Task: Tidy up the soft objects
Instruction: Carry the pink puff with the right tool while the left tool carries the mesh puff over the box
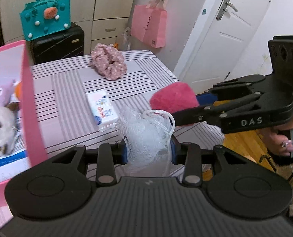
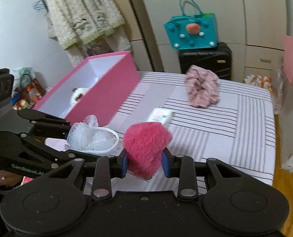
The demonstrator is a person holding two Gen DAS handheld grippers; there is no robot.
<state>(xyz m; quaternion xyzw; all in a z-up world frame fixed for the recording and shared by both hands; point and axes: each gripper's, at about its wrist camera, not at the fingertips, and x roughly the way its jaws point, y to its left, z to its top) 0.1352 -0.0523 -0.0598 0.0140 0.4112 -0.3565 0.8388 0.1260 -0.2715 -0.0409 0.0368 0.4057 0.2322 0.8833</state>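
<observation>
My left gripper [image 1: 148, 150] is shut on a white mesh bath sponge [image 1: 144, 130] and holds it above the striped table [image 1: 67, 79]; the sponge also shows in the right wrist view [image 2: 93, 138]. My right gripper [image 2: 145, 162] is shut on a fluffy pink pom [image 2: 146, 144], seen in the left wrist view too [image 1: 174, 98]. A pink box [image 2: 105, 90] stands at the table's left with plush toys [image 1: 0, 130] inside. A pink floral scrunchie [image 1: 109, 63] lies at the far side. A white tissue pack [image 1: 102, 108] lies mid-table.
A black suitcase [image 1: 57, 45] with a teal bag [image 1: 45, 19] on it stands behind the table. A pink paper bag [image 1: 148, 27] hangs on the wall beside a white door [image 1: 225, 29]. A fuzzy cardigan [image 2: 81, 13] hangs at the left.
</observation>
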